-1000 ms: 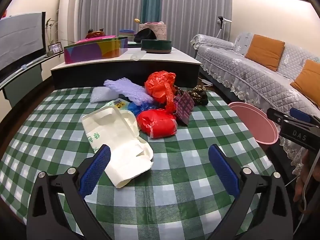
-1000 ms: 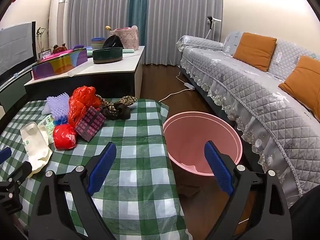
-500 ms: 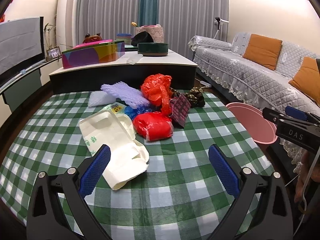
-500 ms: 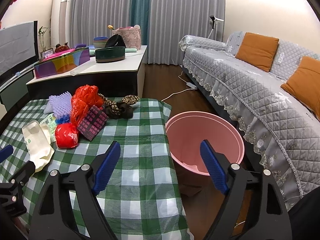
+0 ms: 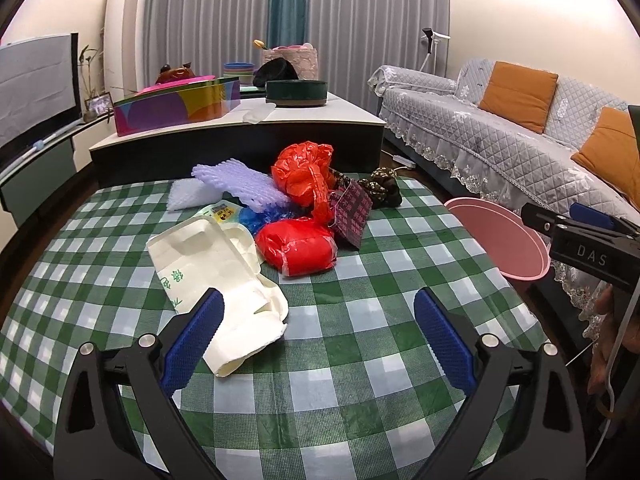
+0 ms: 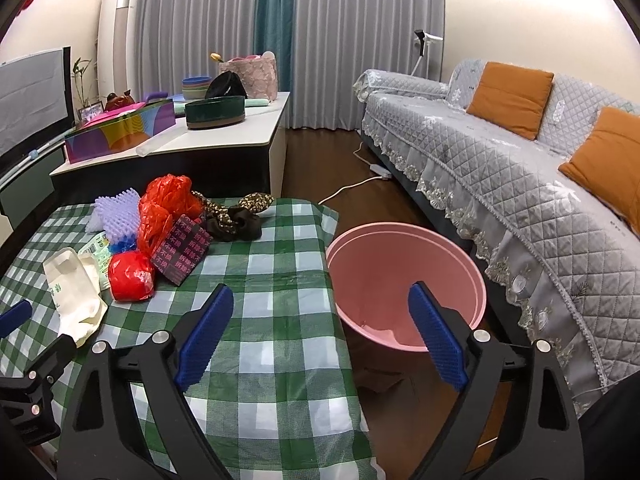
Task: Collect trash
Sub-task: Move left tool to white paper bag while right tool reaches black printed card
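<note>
The trash pile (image 5: 296, 216) sits at the table's (image 5: 360, 368) far side, leaving the near checked cloth bare; the pink bin (image 6: 404, 280) stands just beyond its right edge. The left gripper (image 5: 316, 344) gapes empty. The right gripper (image 6: 320, 336), jaws just reopening, holds nothing.

- Left tool (image 5: 316, 332): occupies the lower part of its own view, jaws spread wide, blue pads (image 5: 194, 340) facing each other, nothing between them.
- Right tool (image 6: 320, 334): lower centre of its own view; jaws have just been opening, now wide apart, nothing between them.
- Hand (image 5: 612, 344): partly visible at lower right edge, behind the right tool.
</note>
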Motion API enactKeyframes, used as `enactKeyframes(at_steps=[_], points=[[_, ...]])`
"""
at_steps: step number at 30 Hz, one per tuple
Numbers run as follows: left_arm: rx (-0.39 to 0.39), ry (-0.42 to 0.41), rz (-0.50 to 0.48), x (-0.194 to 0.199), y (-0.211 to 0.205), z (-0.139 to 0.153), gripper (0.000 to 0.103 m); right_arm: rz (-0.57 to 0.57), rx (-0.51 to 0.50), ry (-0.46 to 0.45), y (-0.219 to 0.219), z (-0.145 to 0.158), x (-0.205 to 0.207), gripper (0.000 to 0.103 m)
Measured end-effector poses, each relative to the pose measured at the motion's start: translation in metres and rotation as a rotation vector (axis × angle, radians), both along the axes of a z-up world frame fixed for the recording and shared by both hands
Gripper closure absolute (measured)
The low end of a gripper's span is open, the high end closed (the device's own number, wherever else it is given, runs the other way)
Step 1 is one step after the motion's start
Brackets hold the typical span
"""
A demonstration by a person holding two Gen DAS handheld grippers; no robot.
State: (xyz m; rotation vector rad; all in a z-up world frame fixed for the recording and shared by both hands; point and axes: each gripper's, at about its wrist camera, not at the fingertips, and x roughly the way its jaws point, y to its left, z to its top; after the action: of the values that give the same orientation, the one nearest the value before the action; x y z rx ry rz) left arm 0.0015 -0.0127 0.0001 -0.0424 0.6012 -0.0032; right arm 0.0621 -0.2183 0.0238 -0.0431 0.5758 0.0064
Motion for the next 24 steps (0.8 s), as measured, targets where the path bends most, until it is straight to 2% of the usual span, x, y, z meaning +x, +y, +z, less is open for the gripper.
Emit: enactKeyframes(at_steps=[3,7,11,18,24], points=[[0.003,0.001,0.0,0.0,0.0,0.0,0.011,-0.003,-0.018,-0.015,0.001,0.001,-0.002,0.016],[0.0,0.006,0.006,0.0,0.001,-0.001,0.011,-0.009,0.012,-0.036,0.0,0.003,-0.001,0.016],[0.001,0.004,0.008,0.001,0.002,-0.001,0.011,-0.005,-0.005,0.007,0.002,0.0,0.003,0.017],[0.007,-0.002,0.054,0.008,0.014,-0.001,0.015,0.03,0.039,0.061,0.009,-0.004,0.015,0.017],[-0.01,0.007,0.139,0.021,0.037,-0.004,0.017,0.115,0.08,0.066,0.028,-0.007,0.032,0.028]])
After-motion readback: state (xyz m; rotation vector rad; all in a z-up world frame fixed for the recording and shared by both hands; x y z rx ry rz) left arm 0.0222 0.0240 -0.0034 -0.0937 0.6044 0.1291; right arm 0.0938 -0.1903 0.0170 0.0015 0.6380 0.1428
